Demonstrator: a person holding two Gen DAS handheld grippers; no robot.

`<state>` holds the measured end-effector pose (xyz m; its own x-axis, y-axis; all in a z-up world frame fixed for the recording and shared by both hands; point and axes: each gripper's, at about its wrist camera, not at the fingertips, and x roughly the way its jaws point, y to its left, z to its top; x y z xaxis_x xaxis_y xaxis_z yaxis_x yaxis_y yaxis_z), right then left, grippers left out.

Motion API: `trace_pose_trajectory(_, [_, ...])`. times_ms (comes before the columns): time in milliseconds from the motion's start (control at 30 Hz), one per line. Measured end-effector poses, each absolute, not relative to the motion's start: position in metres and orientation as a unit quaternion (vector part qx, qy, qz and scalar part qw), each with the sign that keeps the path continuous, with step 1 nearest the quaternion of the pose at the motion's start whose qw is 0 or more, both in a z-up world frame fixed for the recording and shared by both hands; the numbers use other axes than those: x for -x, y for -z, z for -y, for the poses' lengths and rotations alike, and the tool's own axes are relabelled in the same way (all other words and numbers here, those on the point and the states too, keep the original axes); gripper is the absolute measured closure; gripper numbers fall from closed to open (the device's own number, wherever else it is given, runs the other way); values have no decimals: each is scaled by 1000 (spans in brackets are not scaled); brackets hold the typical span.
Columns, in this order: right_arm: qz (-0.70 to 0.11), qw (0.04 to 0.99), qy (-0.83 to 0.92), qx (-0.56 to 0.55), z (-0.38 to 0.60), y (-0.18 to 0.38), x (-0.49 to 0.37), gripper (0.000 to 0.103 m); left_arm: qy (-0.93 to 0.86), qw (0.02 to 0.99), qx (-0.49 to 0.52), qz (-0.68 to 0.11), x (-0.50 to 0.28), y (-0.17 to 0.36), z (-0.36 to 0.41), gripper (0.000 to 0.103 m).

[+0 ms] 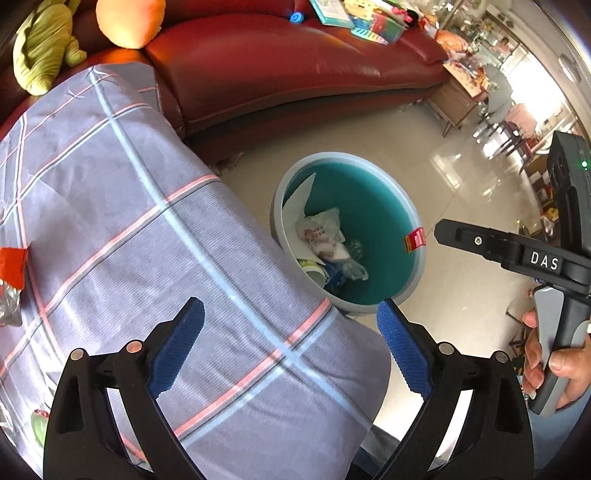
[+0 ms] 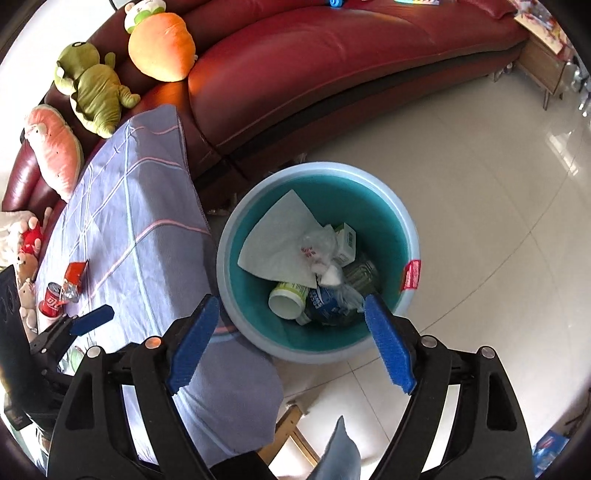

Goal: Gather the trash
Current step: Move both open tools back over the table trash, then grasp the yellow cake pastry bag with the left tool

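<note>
A round blue trash bin (image 2: pixel 314 168) with a teal inside stands on the floor beside the cloth-covered table (image 2: pixel 147 229). In it lie a white paper sheet (image 2: pixel 280 240), a plastic bag (image 2: pixel 317 243), a white cup (image 2: pixel 286 299) and a crushed bottle. My right gripper (image 2: pixel 291 304) hangs open over the bin's near rim, nothing between its pads. My left gripper (image 1: pixel 290 310) is open above the table's corner, also empty, with the bin (image 1: pixel 340 157) just beyond. On the table's far left lie a red can (image 2: pixel 51 301), a red wrapper (image 2: pixel 75 273) and a foil wrapper (image 1: pixel 9 306).
A red leather sofa (image 2: pixel 332 66) curves behind the bin and table, with plush toys (image 2: pixel 92 88) on its arm and books and boxes (image 1: pixel 369 22) on its seat. Glossy tile floor (image 2: pixel 480 184) lies to the right. A wooden stool frame (image 2: pixel 295 432) shows below the table's corner.
</note>
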<state>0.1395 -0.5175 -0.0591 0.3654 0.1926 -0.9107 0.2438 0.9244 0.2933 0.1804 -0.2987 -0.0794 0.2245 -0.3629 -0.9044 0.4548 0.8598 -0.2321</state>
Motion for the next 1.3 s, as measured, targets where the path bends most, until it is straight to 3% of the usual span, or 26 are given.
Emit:
trace_pose_trajectory(133, [-559, 807, 20, -191, 508, 49, -128, 19, 263, 788, -38, -555, -169, 69, 285, 9])
trace_pose_trajectory(567, [-556, 813, -5, -174, 442, 25, -94, 19, 249, 807, -20, -535, -119, 49, 213, 8])
trace_pose_trajectory(1300, [-566, 813, -101, -93, 281, 4, -68, 19, 153, 849, 39, -504, -61, 36, 21, 4])
